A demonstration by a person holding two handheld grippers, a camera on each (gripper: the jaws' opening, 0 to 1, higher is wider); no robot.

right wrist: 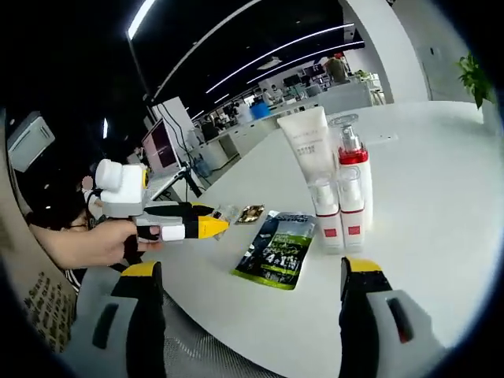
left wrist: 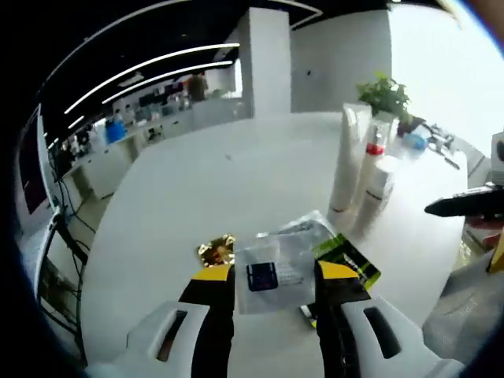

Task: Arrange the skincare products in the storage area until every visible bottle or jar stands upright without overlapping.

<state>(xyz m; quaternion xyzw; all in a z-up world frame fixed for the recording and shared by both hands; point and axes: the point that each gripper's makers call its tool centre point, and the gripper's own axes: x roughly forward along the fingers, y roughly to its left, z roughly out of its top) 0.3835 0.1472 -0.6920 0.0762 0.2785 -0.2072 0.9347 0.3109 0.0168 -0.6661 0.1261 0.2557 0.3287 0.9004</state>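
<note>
A tall white tube stands on the white round table. Beside it are a pump bottle with a red collar and two small white bottles with red labels, all upright and close together. The same group stands beyond my left gripper. That gripper is open, with a clear sachet with a dark blue label lying flat between its yellow tips. A green-black sachet and a gold packet lie flat nearby. My right gripper hangs open at the table's edge. A hand holds the left gripper.
A potted plant and small items stand at the table's far rim. A black bar juts in from the right edge of the left gripper view. Desks, monitors and people fill the office behind. The table's far half is bare.
</note>
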